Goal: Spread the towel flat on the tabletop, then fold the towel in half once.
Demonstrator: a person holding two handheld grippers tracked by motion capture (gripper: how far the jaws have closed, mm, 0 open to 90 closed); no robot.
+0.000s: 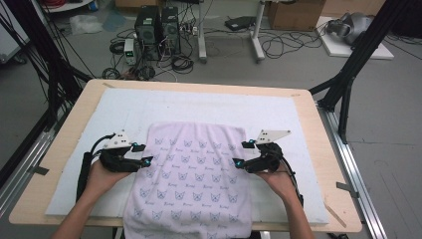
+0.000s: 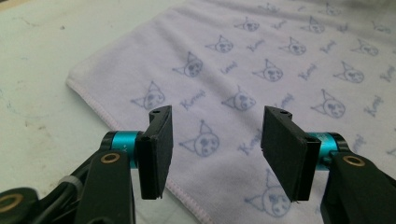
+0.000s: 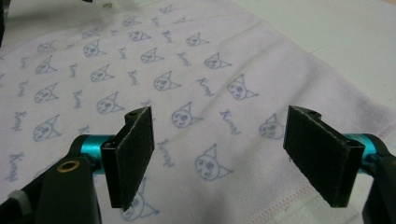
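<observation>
The bench [image 1: 318,149] fills the middle of the high view under a white mat [image 1: 124,107]. The printed towel [image 1: 191,174] lies lower centre, overhanging the near edge. Left tool [image 1: 141,155] and right tool [image 1: 244,154] flank it, jaws spread, empty.

One towel [image 1: 191,174], one mat [image 1: 124,107], two tools.

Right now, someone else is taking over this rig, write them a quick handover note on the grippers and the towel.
Left gripper: open, nothing between its jaws, at the towel's left edge.
Right gripper: open, empty, at the towel's right edge.
Towel: pale, printed with cat faces, lying flat on the white mat, its near end hanging over the table edge.
Done: towel spread flat.
Left: probably a fold; neither edge is gripped yet.
</observation>
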